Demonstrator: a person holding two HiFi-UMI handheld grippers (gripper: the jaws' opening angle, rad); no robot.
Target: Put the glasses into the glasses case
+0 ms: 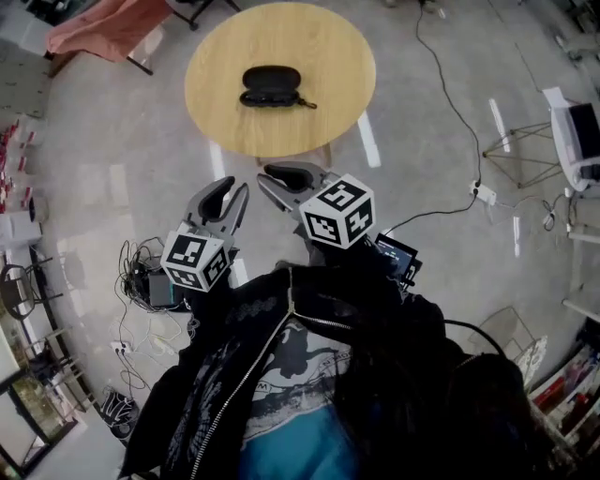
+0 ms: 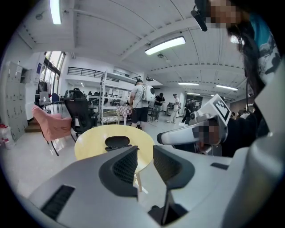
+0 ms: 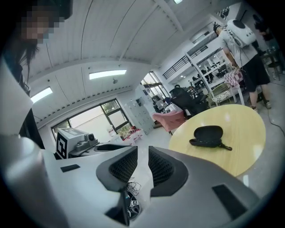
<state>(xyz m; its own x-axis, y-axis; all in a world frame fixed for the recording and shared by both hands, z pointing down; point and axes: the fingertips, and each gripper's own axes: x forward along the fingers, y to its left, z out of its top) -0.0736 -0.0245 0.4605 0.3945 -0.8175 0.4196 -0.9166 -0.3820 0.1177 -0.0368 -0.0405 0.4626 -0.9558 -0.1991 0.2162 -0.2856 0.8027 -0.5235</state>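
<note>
A black zip glasses case lies near the middle of a round wooden table, its lid seemingly ajar. No glasses show in any view. Both grippers hang over the floor, short of the table's near edge and pointing toward it. My left gripper has a narrow gap between its jaws and nothing in it. My right gripper, just to its right, is likewise narrowly open and empty. The left gripper view shows the case beyond its jaws. In the right gripper view the case lies right of the jaws.
A pink chair stands left of the table. Cables and a box lie on the floor at left, and a power strip with cords lies at right. People stand far behind the table near shelving.
</note>
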